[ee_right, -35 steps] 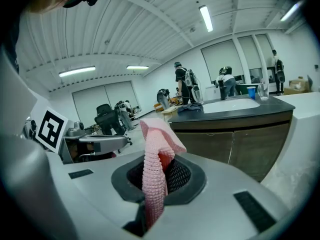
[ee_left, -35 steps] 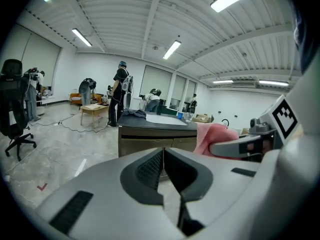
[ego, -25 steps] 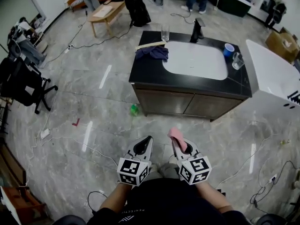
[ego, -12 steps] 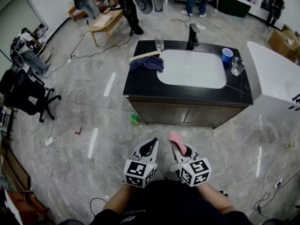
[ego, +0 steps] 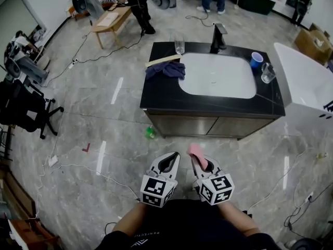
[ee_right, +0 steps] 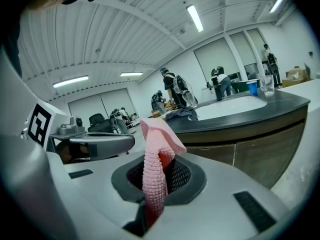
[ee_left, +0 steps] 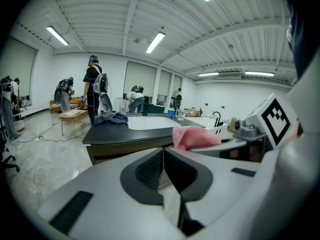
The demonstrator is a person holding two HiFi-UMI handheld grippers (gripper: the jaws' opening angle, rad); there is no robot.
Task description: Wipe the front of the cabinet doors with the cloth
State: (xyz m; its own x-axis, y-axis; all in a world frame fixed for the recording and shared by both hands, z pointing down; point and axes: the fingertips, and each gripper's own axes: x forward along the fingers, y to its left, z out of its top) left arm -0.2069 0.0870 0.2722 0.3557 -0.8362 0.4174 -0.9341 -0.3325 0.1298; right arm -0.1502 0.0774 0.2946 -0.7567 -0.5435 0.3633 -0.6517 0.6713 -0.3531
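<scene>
A pink cloth (ego: pixel 197 153) (ee_right: pixel 153 166) (ee_left: pixel 194 136) is pinched upright in my right gripper (ego: pixel 200 163) (ee_right: pixel 150 189), which is shut on it. My left gripper (ego: pixel 167 162) (ee_left: pixel 163 174) sits beside it, shut with nothing between its jaws. Both are held low over the floor, well short of the brown cabinet doors (ego: pixel 208 126) (ee_right: pixel 260 151) under the black countertop (ego: pixel 161 92) with a white sink (ego: pixel 216 77).
On the counter lie a dark blue cloth (ego: pixel 165 69), a glass (ego: pixel 180 47), a black faucet (ego: pixel 217 37), a blue cup (ego: pixel 255 59) and a clear cup (ego: pixel 268 73). A green thing (ego: pixel 150 133) lies on the floor by the cabinet's left corner. Cables cross the floor; a white tub (ego: pixel 307 87) stands right.
The view has crept toward the vanity, which now sits slightly lower and closer. Both grippers keep their pose, the pink cloth still held in the right one.
</scene>
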